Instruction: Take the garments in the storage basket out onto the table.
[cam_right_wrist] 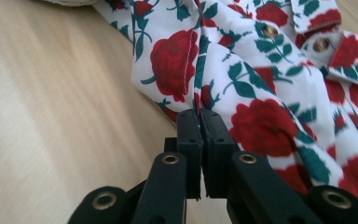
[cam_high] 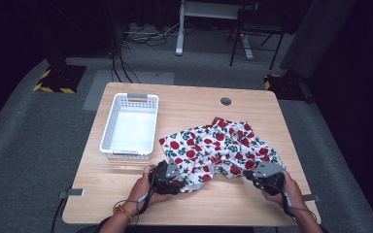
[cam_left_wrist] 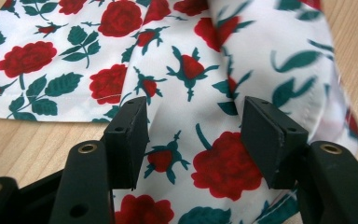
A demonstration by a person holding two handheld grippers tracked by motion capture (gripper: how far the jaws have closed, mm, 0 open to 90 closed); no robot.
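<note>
Right gripper (cam_right_wrist: 199,114): you are holding it near the table's front right corner, its black jaws pressed together and pinching a fold of the cloth's near right edge.
Left gripper (cam_left_wrist: 193,135): you are holding it at the table's front edge, left of the middle; its jaws are standing spread with the cloth's near left corner lying between them, and the pads are not pressing on it.
Hands: your left hand (cam_high: 148,191) and right hand (cam_high: 284,190) are coming in over the front edge, each gripping its tool.
White cloth printed with red roses and green leaves (cam_high: 218,148): it is lying rumpled on the pale wooden table (cam_high: 126,204), spreading from the front edge toward the middle and the right side.
White slotted plastic basket (cam_high: 108,131): it is sitting along the table's left side, just beside the cloth's far left part.
Round hole (cam_high: 226,101): it is showing near the table's far edge.
</note>
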